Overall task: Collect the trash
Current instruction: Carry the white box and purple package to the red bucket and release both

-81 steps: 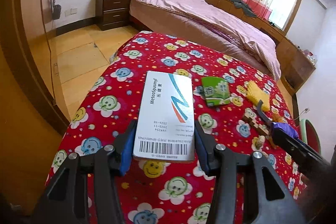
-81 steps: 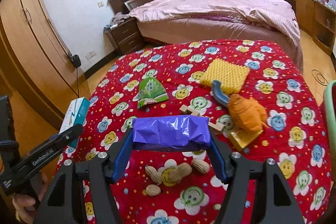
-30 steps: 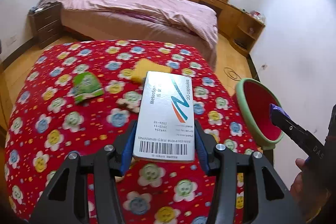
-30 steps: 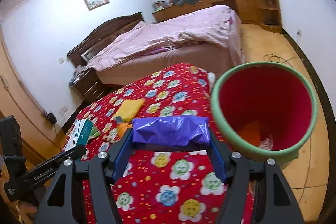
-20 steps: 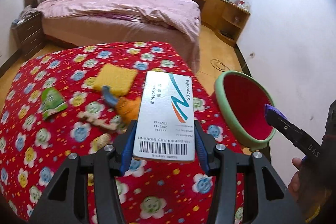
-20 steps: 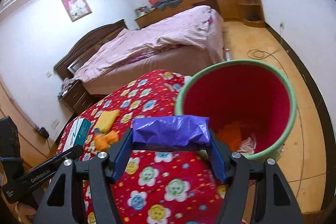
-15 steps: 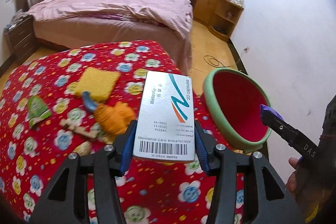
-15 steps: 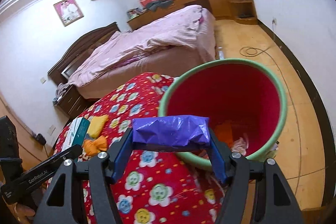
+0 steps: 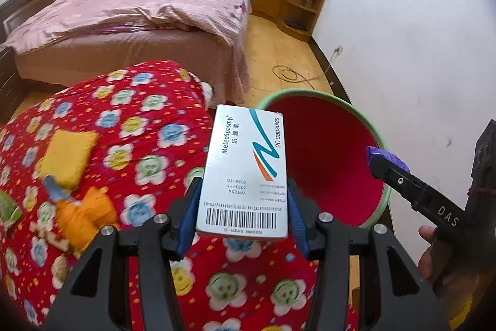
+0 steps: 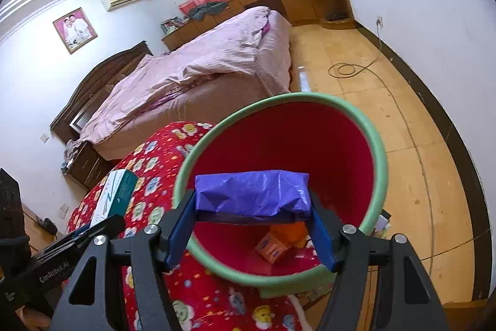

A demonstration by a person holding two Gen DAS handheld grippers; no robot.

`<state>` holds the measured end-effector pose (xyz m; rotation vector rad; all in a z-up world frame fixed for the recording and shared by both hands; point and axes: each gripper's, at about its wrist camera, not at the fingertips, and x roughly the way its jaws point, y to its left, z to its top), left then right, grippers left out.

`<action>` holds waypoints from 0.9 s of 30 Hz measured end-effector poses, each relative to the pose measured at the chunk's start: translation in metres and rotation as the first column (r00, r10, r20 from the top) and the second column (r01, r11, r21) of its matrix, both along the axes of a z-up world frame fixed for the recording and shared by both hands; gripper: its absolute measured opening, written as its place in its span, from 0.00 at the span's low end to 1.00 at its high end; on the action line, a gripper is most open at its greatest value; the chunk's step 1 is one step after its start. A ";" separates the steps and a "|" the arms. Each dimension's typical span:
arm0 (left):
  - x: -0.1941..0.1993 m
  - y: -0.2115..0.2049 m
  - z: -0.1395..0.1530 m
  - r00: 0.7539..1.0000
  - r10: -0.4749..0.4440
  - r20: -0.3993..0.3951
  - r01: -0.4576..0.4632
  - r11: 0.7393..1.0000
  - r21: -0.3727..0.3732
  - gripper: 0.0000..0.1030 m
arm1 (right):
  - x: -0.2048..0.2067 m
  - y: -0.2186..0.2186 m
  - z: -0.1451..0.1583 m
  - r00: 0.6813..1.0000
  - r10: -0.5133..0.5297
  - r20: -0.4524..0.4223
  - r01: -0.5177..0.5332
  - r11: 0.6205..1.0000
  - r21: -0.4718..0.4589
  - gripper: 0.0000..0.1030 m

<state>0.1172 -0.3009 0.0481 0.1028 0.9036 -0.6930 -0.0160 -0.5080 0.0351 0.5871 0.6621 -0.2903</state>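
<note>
My left gripper [image 9: 243,214] is shut on a white medicine box [image 9: 246,172] with a barcode and a teal-orange stripe, held over the right edge of the flowered red cloth [image 9: 130,145]. The box [image 10: 114,191] also shows at the left of the right wrist view. My right gripper [image 10: 252,222] is shut on a crumpled purple wrapper [image 10: 252,191] and hangs over the near rim of the red bin with a green rim [image 10: 376,151]. In the left wrist view the bin [image 9: 328,157] stands just right of the box, and the purple wrapper [image 9: 383,157] is above its right side.
Orange packaging [image 10: 276,247] lies at the bin's bottom. On the cloth are a yellow sponge [image 9: 68,154], an orange lump [image 9: 80,216] and a green packet [image 9: 7,208]. A pink bed [image 9: 130,17] stands behind, a cable [image 10: 350,69] lies on the wooden floor, and a white wall [image 9: 418,36] is at the right.
Both grippers have swung right from over the cloth toward the bin, which now looms larger and nearer. The purple wrapper has come over the bin's mouth. Both grips are unchanged.
</note>
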 end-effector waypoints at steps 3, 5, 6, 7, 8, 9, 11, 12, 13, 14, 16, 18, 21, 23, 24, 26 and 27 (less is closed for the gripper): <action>0.001 -0.016 -0.004 1.000 -0.026 -0.008 0.026 1.000 0.001 0.50 | 0.001 -0.011 -0.004 1.000 -0.017 -0.008 0.017 1.000 0.002 0.67; 0.001 -0.025 -0.006 0.999 -0.042 -0.009 0.042 0.999 0.003 0.50 | 0.003 -0.017 -0.007 1.000 -0.025 -0.012 0.025 1.000 0.004 0.67; 0.002 -0.030 -0.007 0.999 -0.051 -0.010 0.051 0.999 0.004 0.50 | 0.003 -0.020 -0.008 1.000 -0.028 -0.014 0.028 1.000 0.004 0.67; 0.002 -0.035 -0.008 0.998 -0.061 -0.010 0.062 0.998 0.004 0.50 | 0.004 -0.023 -0.009 0.999 -0.031 -0.015 0.031 1.000 0.006 0.67; 0.003 -0.039 -0.009 0.998 -0.068 -0.012 0.068 0.998 0.004 0.50 | 0.005 -0.027 -0.011 0.999 -0.033 -0.017 0.033 0.999 0.008 0.68; 0.004 -0.043 -0.010 0.997 -0.073 -0.016 0.073 0.997 0.003 0.50 | 0.005 -0.030 -0.012 0.999 -0.035 -0.018 0.035 0.999 0.011 0.68; 0.005 -0.047 -0.013 0.997 -0.077 -0.025 0.077 0.997 0.000 0.50 | 0.007 -0.031 -0.013 0.999 -0.038 -0.019 0.038 0.999 0.015 0.68; 0.006 -0.049 -0.014 0.996 -0.078 -0.031 0.078 0.997 -0.001 0.51 | 0.008 -0.032 -0.014 0.999 -0.039 -0.020 0.039 0.999 0.018 0.68; 0.006 -0.050 -0.015 0.996 -0.078 -0.037 0.078 0.997 -0.003 0.52 | 0.010 -0.034 -0.015 0.999 -0.038 -0.021 0.039 0.999 0.021 0.68; 0.007 -0.051 -0.017 0.996 -0.078 -0.044 0.078 0.997 -0.005 0.53 | 0.010 -0.034 -0.015 0.999 -0.038 -0.021 0.038 0.999 0.022 0.68; 0.007 -0.052 -0.018 0.996 -0.074 -0.051 0.073 0.997 -0.007 0.53 | 0.011 -0.036 -0.017 0.999 -0.036 -0.022 0.036 0.999 0.025 0.68; 0.008 -0.051 -0.020 0.996 -0.067 -0.059 0.066 0.998 -0.008 0.53 | 0.013 -0.038 -0.017 0.999 -0.035 -0.023 0.036 0.999 0.028 0.69; 0.008 -0.049 -0.019 0.996 -0.063 -0.065 0.062 0.998 -0.021 0.54 | 0.012 -0.039 -0.019 0.999 -0.036 -0.023 0.037 0.999 0.033 0.74; 0.006 -0.048 -0.016 0.997 -0.060 -0.054 0.059 0.998 -0.029 0.58 | 0.013 -0.040 -0.020 0.999 -0.036 -0.022 0.036 0.999 0.035 0.77; 0.005 -0.047 -0.014 0.997 -0.061 -0.048 0.060 0.998 -0.034 0.59 | 0.013 -0.040 -0.020 0.999 -0.034 -0.020 0.035 0.999 0.034 0.78; 0.003 -0.046 -0.011 0.997 -0.068 -0.039 0.066 0.997 -0.042 0.59 | 0.012 -0.040 -0.020 0.999 -0.034 -0.017 0.034 0.999 0.030 0.80; 0.002 -0.045 -0.009 0.997 -0.068 -0.035 0.067 0.997 -0.043 0.59 | 0.012 -0.040 -0.020 0.999 -0.033 -0.014 0.033 0.999 0.029 0.80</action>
